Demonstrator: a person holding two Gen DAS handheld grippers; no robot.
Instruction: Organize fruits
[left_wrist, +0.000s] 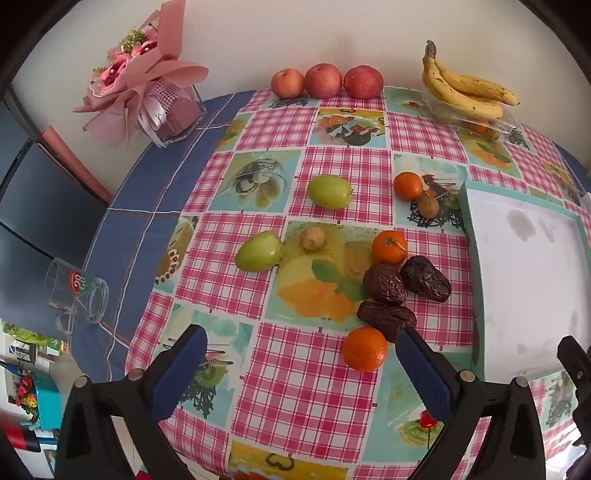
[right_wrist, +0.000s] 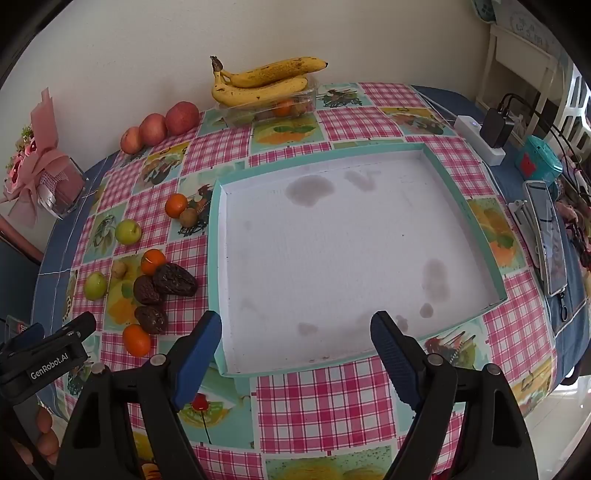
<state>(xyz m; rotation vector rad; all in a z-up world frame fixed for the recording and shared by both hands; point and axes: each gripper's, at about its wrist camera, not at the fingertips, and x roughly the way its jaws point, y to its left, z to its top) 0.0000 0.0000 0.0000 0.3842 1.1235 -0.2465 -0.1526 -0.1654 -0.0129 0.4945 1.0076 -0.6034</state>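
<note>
- The table (right_wrist: 354, 391) wears a pink checked cloth with fruit pictures.
- A shallow teal-rimmed tray (right_wrist: 461, 184) with a stained white floor lies on the table's right part, with no fruit in it.
- A bunch of bananas (right_wrist: 258, 83) rests on a clear plastic box at the far edge, by the wall.
- Three red apples (left_wrist: 323, 80) stand in a row against the wall, left of the bananas.
- The left hand-held gripper (left_wrist: 299, 365) hovers over the near cloth, jaws wide apart, holding nothing; the nearest orange sits just beside its right finger.
- The right hand-held gripper (right_wrist: 295, 354) hangs at the tray's near rim, jaws likewise spread and empty.
- Two green fruits (left_wrist: 330, 191) lie apart, left of the tray.
- Three dark dates (left_wrist: 386, 282) cluster together near the tray's left wall.
- Three small oranges (left_wrist: 365, 348) are scattered around the dates.
- Two little brown round fruits (left_wrist: 312, 238) lie among them.
</note>
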